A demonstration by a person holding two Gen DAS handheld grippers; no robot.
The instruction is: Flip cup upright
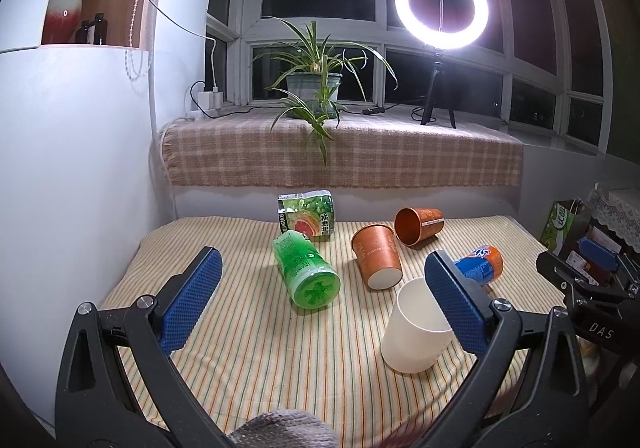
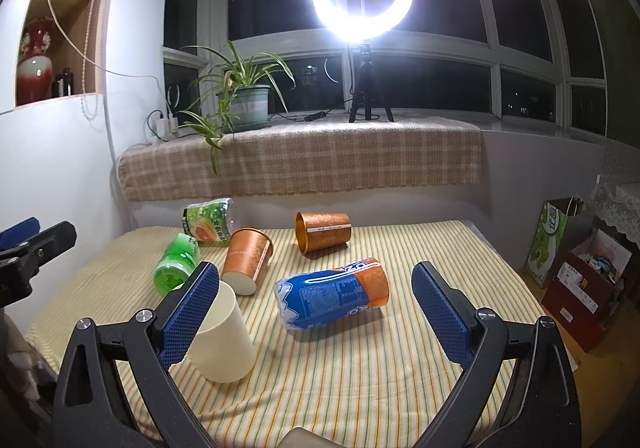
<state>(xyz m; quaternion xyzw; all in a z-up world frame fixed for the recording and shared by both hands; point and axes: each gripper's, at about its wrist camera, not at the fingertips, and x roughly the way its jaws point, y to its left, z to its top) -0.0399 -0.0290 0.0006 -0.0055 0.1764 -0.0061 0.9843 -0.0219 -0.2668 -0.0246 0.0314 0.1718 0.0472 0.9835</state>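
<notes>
Cream plastic cup (image 1: pixel 416 328) stands mouth-up on the striped cloth (image 1: pixel 256 348), just beside the inner face of the left gripper's (image 1: pixel 324 304) right finger and at the right gripper's (image 2: pixel 316 316) left finger; both grippers hang spread wide, holding nothing. Two orange patterned paper cups (image 1: pixel 378 256) (image 1: pixel 418 226) lie tipped behind it. Smooth green bottle (image 1: pixel 308 272) and blue-orange bottle (image 2: pixel 334 294) lie flat nearby.
</notes>
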